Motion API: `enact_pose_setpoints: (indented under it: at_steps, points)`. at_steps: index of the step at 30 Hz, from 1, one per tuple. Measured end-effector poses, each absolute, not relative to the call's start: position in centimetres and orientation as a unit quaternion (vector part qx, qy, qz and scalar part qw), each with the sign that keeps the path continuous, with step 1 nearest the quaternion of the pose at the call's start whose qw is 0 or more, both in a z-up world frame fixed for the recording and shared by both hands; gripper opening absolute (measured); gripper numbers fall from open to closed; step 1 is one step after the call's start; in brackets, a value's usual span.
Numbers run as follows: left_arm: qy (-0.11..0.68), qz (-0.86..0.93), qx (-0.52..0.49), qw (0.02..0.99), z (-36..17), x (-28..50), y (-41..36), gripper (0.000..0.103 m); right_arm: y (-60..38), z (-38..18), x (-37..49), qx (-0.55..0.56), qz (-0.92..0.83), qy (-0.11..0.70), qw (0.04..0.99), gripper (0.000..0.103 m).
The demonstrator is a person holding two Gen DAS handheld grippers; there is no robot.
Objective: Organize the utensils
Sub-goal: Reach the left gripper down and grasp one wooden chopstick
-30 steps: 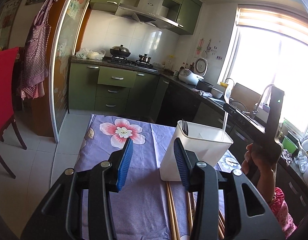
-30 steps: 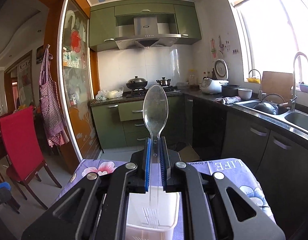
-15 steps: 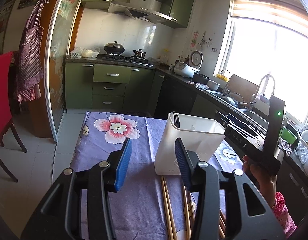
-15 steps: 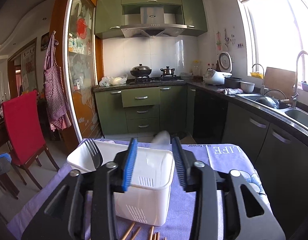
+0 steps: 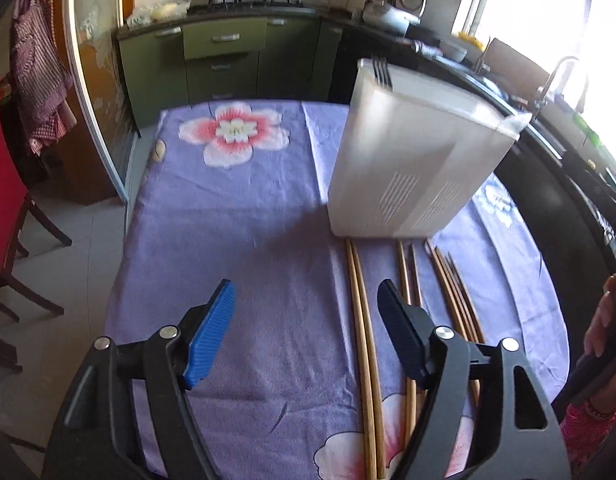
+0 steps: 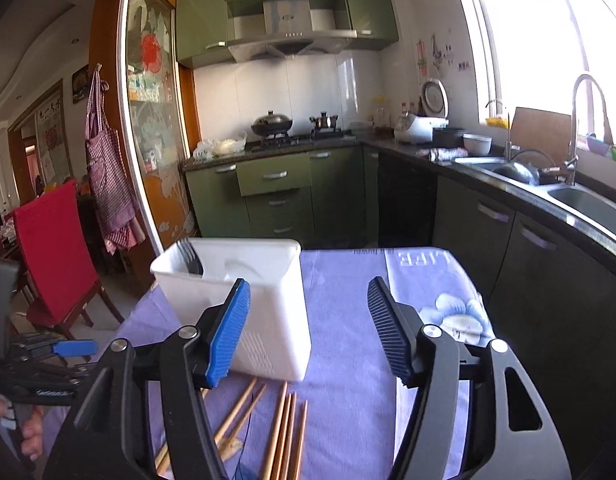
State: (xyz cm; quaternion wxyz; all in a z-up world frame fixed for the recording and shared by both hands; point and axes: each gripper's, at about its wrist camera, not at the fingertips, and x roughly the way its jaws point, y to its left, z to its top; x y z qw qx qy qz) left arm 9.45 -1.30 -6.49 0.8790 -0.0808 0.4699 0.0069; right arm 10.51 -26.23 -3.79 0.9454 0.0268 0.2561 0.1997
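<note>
- My left gripper (image 5: 304, 332), fingers just spread and empty, hovers over wooden chopsticks (image 5: 364, 344) lying on the counter (image 5: 236, 216) beside the white utensil holder (image 5: 412, 160).
- My right gripper (image 6: 308, 332) has just opened too, holding nothing.
- Risk: thin, bunched sticks may roll or slip from a shallow pinch.

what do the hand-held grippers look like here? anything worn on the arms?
Both match: the left hand-held gripper and the right hand-held gripper have black plastic bodies with triangular cutouts, silver pivot screws and ribbed blue pads. The left wrist view shows a pink patterned sleeve with a beaded bracelet. No cables visible.
</note>
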Motion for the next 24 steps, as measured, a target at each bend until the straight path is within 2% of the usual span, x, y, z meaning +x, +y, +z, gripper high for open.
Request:
enact_pose_setpoints:
  at_steps: [3,5,8,13,17,24]
  points:
    - [0.534,-0.016,-0.095,0.840,-9.6,11.3,-1.7,0.069,-27.7,-6.1,9.5,0.032,0.202,0.304,0.930,0.062]
    - [0.555,-0.020,-0.098,0.826,-10.8,12.2,-2.1,0.065,-28.7,-7.4,8.8,0.036,0.198,0.322,0.925,0.062]
    - [0.567,-0.012,-0.095,0.818,-11.7,13.1,-2.4,0.054,-30.2,-8.9,8.1,0.051,0.194,0.336,0.920,0.062]
    - [0.570,-0.007,-0.077,0.818,-11.6,13.8,-3.0,0.054,-32.1,-10.0,7.8,0.075,0.184,0.347,0.917,0.062]
    - [0.576,0.000,-0.057,0.816,-11.8,14.3,-3.8,0.041,-33.0,-10.2,7.7,0.087,0.182,0.349,0.915,0.062]
    - [0.582,0.004,-0.035,0.813,-12.1,14.7,-4.9,0.033,-33.2,-9.5,7.7,0.093,0.182,0.345,0.916,0.063]
